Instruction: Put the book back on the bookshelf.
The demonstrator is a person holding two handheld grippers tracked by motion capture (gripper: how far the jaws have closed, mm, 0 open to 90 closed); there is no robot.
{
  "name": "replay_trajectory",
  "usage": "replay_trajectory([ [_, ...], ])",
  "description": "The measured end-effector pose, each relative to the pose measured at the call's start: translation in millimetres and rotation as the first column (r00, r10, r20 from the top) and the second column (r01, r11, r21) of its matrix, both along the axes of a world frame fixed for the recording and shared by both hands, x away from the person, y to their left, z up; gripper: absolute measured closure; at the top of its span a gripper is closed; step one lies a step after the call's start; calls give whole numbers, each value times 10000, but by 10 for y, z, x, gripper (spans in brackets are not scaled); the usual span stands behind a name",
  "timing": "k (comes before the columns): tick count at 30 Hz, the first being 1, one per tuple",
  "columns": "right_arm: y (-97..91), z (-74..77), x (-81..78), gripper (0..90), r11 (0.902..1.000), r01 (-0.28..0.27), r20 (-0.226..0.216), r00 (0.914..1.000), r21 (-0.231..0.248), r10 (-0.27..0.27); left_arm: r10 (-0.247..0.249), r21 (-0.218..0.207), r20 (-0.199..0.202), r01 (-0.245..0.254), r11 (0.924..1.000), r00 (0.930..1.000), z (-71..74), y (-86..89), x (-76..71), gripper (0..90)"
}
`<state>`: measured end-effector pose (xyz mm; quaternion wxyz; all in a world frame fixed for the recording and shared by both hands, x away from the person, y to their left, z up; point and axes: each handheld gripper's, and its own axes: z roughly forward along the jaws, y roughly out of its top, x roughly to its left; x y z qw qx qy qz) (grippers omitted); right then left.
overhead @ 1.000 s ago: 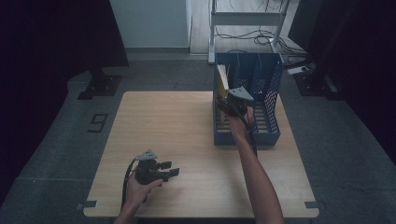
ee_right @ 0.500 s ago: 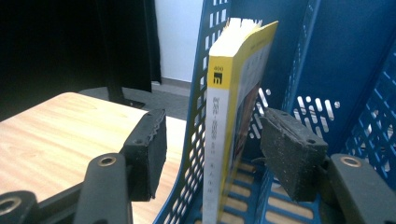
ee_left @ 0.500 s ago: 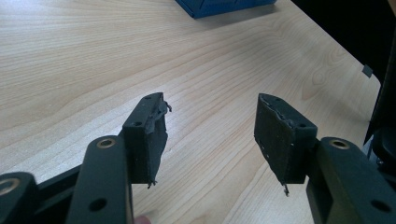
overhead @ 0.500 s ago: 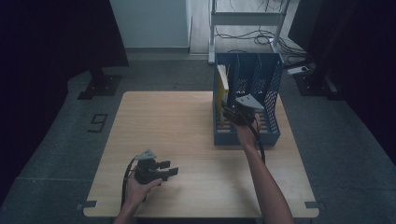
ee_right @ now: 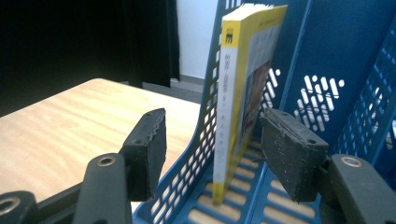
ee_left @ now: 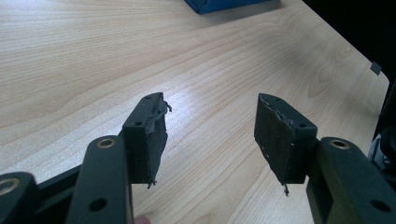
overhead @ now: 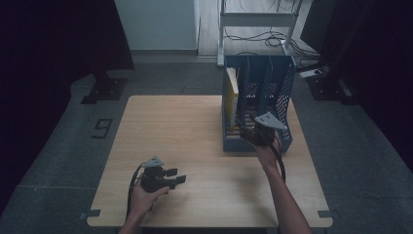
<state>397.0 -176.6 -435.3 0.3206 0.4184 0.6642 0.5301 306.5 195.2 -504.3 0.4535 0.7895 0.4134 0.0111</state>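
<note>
A blue slotted file rack [overhead: 288, 92] stands at the back right of the wooden table [overhead: 185, 126]. A yellow book [overhead: 233, 87] stands upright in its leftmost slot. My right gripper [overhead: 246, 132] hovers at the rack's open front, jaws apart. In the right gripper view the book [ee_right: 243, 70] stands beyond the right gripper [ee_right: 212, 126], and neither pad touches it. The rack's perforated wall [ee_right: 327, 51] rises on the right. My left gripper [overhead: 180, 176] rests low near the table's front left, open and holding nothing. The left gripper [ee_left: 210, 112] looks across bare wood [ee_left: 93, 56].
The rack's other slots [overhead: 272, 97] look empty. Behind the table stands a metal shelf frame [overhead: 258, 19] with cables on the floor. Dark curtains close in on both sides. A corner of the rack [ee_left: 219, 4] shows far ahead in the left gripper view.
My right gripper has drawn back out of the rack toward the table's near edge, leaving the book standing in its slot. The left gripper has stayed where it was.
</note>
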Motion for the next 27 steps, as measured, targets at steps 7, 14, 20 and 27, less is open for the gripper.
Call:
replay_trajectory([
  [7, -102, -146, -245, 397, 9994, -334, -134, 9994, 40, 334, 11, 51, -14, -11, 10000, 10000, -5, -12, -1, 435],
  [14, -185, -328, -439, 395, 9989, -463, -336, 9984, 41, 464, 6, 70, -17, -6, 10000, 10000, -8, -10, 0, 435],
  [20, -279, -532, -605, 395, 9989, -473, -782, 9958, -69, 466, 36, 74, -16, -36, 10000, 10000, -10, -4, 1, 435],
  [27, -349, -814, -737, 395, 9975, -628, -1547, 9863, -328, 571, 26, 144, -59, -25, 9999, 10000, -26, -13, 3, 434],
])
